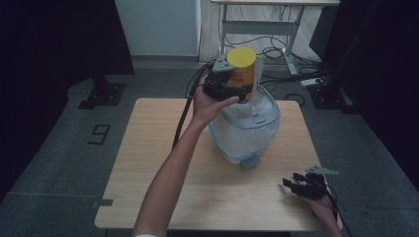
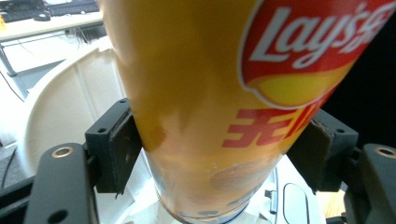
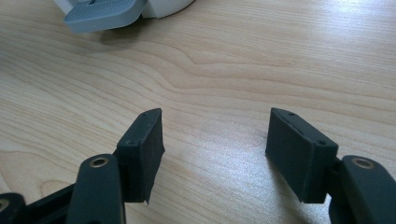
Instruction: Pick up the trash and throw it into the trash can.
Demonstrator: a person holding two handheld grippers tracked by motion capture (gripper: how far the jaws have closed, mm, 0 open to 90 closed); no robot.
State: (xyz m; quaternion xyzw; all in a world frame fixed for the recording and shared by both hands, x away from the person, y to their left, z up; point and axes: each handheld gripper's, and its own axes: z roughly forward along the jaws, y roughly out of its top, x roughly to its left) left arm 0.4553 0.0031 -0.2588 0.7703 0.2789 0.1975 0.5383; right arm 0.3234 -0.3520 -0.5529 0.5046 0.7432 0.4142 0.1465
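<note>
Two black handheld grippers, left gripper (image 1: 223, 81) and right gripper (image 1: 301, 186). Each topped by a grey three-cornered plate, each trailing a black cable. Jaws black and blocky, faced with flat rectangular pads (image 3: 142, 151), small screw holes along their edges. Brass-coloured rivets at the jaw arms. Bare forearms; a white sleeve edge (image 1: 145, 235).

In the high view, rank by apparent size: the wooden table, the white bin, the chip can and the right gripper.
1. Wooden table
2. White bin
3. and 4. Chip can and right gripper: too alike to rank, and the can is partly hidden by the left gripper.
</note>
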